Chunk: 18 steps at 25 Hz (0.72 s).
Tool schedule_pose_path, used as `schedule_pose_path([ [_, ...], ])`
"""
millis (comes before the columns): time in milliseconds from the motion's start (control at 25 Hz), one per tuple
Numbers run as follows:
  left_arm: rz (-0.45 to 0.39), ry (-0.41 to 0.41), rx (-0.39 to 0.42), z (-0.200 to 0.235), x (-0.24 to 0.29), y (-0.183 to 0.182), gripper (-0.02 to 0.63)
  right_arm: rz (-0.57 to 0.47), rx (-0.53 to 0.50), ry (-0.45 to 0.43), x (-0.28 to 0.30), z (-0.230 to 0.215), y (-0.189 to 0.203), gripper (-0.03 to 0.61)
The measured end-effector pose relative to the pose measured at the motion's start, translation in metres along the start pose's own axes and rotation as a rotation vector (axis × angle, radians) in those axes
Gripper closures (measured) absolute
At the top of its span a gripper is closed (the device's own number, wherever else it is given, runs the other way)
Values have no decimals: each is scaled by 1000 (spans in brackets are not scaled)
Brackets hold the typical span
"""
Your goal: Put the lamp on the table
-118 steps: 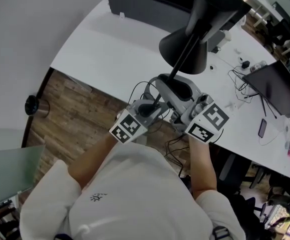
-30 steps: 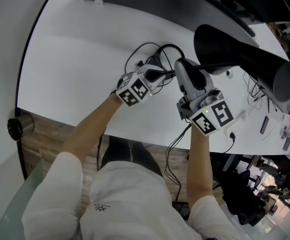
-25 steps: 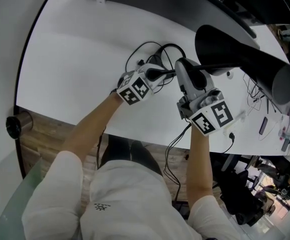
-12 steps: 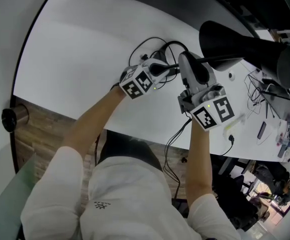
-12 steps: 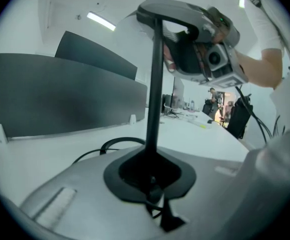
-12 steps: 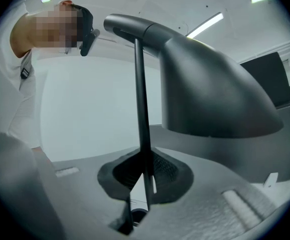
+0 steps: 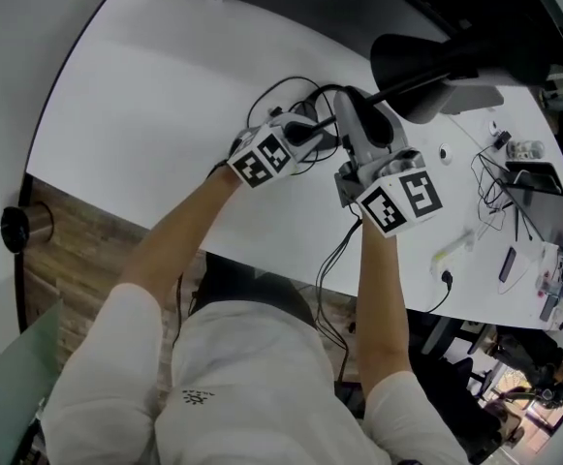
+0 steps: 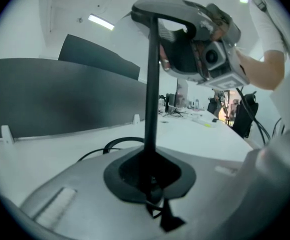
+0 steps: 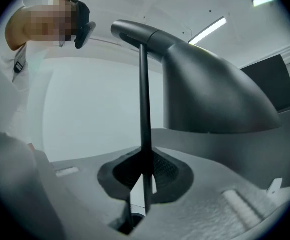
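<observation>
Clamping lamp: left tongs, right tongs

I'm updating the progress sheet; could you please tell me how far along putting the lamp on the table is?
Done: the lamp is over the white table. In hand: the left hand-held gripper and right hand-held gripper are both shut on its thin stem. Left: setting it down and letting go; its base is hidden, so contact is unconfirmed.

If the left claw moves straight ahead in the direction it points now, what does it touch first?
The left claw is shut on the lamp's stem. Beyond that, it would likely meet the black cable on the white table, then the dark panel; depth is unclear.
</observation>
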<state>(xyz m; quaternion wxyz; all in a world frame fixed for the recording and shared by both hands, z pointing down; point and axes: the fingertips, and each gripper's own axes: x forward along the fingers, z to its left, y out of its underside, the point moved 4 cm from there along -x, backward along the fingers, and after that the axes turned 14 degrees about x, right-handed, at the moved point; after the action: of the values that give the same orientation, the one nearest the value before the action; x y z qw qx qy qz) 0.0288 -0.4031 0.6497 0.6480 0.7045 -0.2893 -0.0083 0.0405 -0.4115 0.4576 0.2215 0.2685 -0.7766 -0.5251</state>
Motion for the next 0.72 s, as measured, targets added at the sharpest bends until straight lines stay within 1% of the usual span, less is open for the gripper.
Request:
schedule_pose_path([
  [120,26,-26,7,0,0,1,603,-5,-27,2,0,2,1,551],
  [280,40,-79,-7,0,-1,-2,591,2,-51,-1,-1,2,3,545],
  [320,42,-91,-10,0,-3,-4,581,8,-51,-4,-1,1,5,524],
  [360,45,-102,-9,-1,-4,-6,558,16,-49,-6,-2,1,7,478],
  [400,51,-110,-5,-2,-6,-8,526,22,-49,-5,-4,0,10,469],
  [440,57,-116,0,-3,-8,-10,513,24,-49,-3,-6,0,12,469],
  [720,67,-176,-4,-9,-33,-25,476,22,-55,9,-26,6,13,468],
])
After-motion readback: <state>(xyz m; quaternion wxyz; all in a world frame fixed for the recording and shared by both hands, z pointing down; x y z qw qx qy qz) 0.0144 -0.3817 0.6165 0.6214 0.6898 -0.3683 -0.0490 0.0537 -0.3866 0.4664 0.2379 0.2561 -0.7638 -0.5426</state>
